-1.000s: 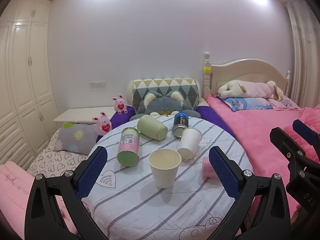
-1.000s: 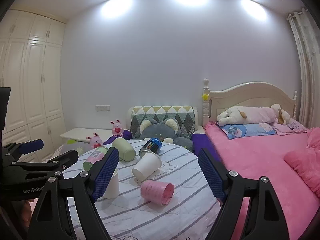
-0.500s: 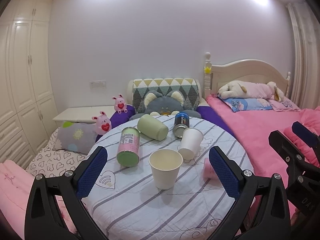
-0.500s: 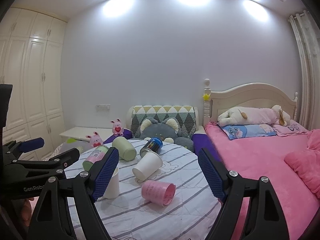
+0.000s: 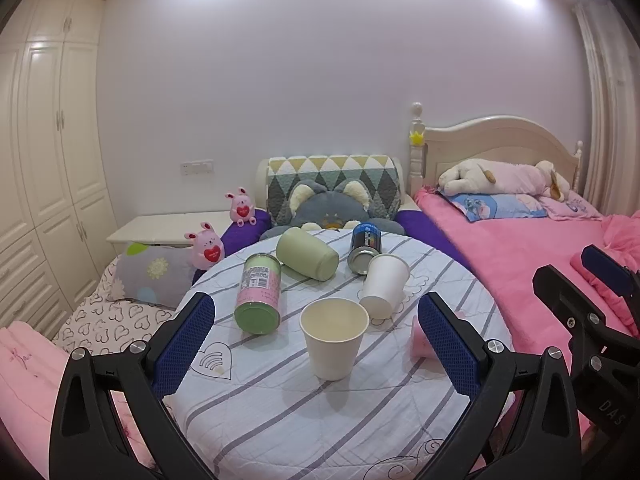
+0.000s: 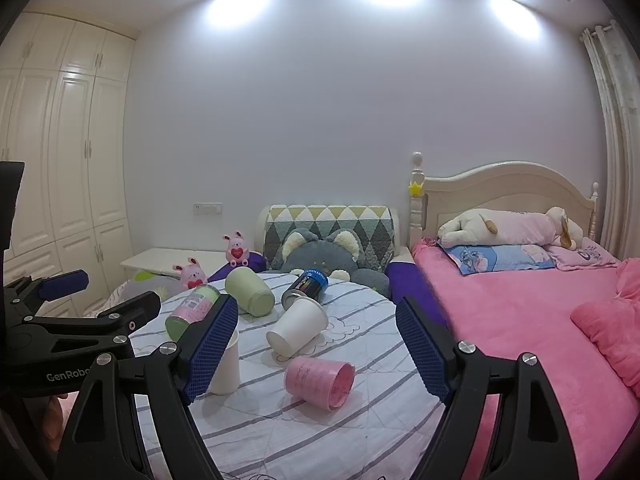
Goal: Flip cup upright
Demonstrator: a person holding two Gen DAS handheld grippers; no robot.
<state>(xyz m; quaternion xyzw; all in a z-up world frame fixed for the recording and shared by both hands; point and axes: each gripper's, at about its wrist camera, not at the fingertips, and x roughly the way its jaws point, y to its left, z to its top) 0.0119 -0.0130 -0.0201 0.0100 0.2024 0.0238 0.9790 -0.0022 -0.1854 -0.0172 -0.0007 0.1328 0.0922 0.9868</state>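
A white paper cup [image 5: 335, 336] stands upright on the round striped table [image 5: 320, 412], between the jaws of my open left gripper [image 5: 316, 340] and a little beyond them. A second white paper cup [image 5: 383, 285] [image 6: 298, 324] lies on its side behind it. A pink cup [image 6: 320, 376] lies on its side, mouth to the right, partly hidden by my left finger in the left wrist view [image 5: 420, 340]. A green cup [image 5: 307, 254] [image 6: 250, 292] lies on its side farther back. My right gripper [image 6: 316, 348] is open and empty, above the pink cup's near side.
A pink-labelled green can [image 5: 258, 294] and a blue can [image 5: 364, 246] lie on the table. A pink bed [image 6: 520, 308] is on the right. Plush toys and a patterned cushion [image 5: 334, 188] sit behind the table. Wardrobes [image 5: 44, 160] line the left wall.
Both views have shifted only slightly; the right gripper has edged a little lower and closer to the table. The cups have not moved.
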